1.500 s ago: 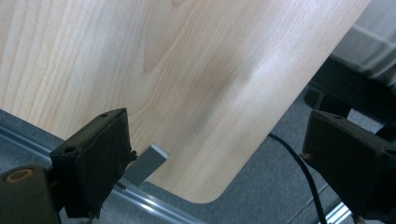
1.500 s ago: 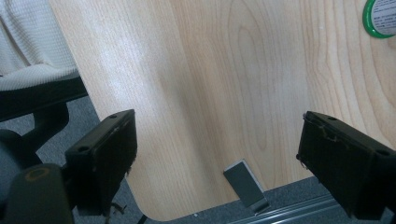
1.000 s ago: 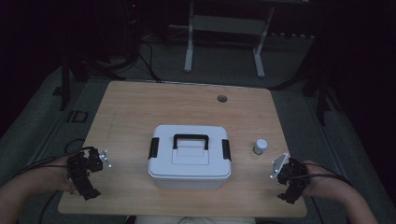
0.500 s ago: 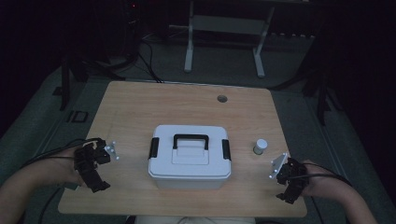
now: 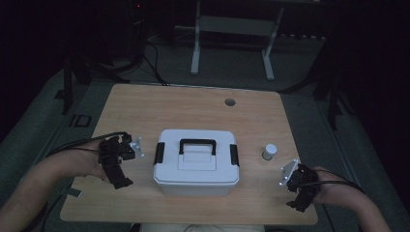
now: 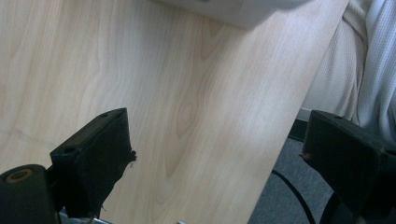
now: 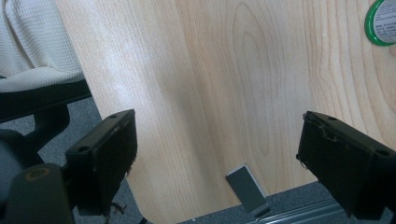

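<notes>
A white lidded box [image 5: 196,164] with a black handle [image 5: 197,144] and black side latches stands at the middle of the wooden table [image 5: 193,106]. A small white bottle [image 5: 270,151] stands to its right; in the right gripper view its green-rimmed bottle base [image 7: 384,21] shows at the top right. My left gripper [image 5: 120,180] hovers just left of the box, jaws wide open over bare wood [image 6: 217,126], the box's corner [image 6: 233,9] at the top. My right gripper [image 5: 299,202] sits at the table's front right corner, open and empty [image 7: 217,123].
A round cable hole [image 5: 230,102] lies at the table's back. A grey tape strip [image 7: 247,189] sticks at the front edge. The person's light shirt [image 6: 355,60] and a black chair [image 7: 42,107] lie just past the front edge. A metal stand [image 5: 232,29] is behind the table.
My left gripper has moved right and a little forward, closer to the box's left side. The right gripper has hardly moved.
</notes>
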`<state>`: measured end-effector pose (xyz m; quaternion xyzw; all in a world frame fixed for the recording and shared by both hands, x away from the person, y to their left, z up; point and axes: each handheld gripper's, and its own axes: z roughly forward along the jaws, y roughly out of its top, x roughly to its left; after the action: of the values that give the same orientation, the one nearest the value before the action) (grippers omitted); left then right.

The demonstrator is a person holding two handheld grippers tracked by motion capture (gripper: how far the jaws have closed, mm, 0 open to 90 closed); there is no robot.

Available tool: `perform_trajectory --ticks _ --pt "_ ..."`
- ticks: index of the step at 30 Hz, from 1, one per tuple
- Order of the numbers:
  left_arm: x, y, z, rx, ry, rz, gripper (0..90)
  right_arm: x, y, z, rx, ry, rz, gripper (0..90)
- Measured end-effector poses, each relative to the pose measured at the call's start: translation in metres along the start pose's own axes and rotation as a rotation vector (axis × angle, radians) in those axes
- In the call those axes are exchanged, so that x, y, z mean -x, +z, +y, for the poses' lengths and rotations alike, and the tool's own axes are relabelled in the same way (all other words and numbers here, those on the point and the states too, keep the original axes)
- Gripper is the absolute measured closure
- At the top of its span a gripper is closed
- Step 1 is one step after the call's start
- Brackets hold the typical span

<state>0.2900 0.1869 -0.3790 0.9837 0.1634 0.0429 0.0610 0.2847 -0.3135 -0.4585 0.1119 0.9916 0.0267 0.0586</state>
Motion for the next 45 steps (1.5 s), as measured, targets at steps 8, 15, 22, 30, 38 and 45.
perform_trajectory --ticks 8,15,22,30,38,45 --pt "-0.007 -0.005 0.033 0.015 0.048 -0.025 8.0 -0.001 -0.002 -0.001 0.011 -0.002 -0.001 11.8" --pt "-0.017 -0.007 0.061 0.035 0.079 -0.021 8.1 -0.005 -0.003 0.003 0.019 -0.02 -0.003 11.8" --pt "-0.021 -0.011 0.087 0.039 0.111 -0.016 9.5 -0.004 -0.002 0.002 0.018 -0.015 0.002 11.8" --pt "-0.021 -0.014 0.114 0.048 0.152 -0.019 10.4 -0.004 -0.002 0.003 0.018 -0.023 0.003 11.8" --pt "-0.019 -0.014 0.14 0.053 0.207 -0.027 14.6 -0.004 0.0 0.005 0.019 -0.032 0.004 11.9" --pt "-0.019 -0.013 0.16 0.053 0.231 -0.04 22.7 -0.005 -0.001 0.005 0.023 -0.041 0.005 11.9"
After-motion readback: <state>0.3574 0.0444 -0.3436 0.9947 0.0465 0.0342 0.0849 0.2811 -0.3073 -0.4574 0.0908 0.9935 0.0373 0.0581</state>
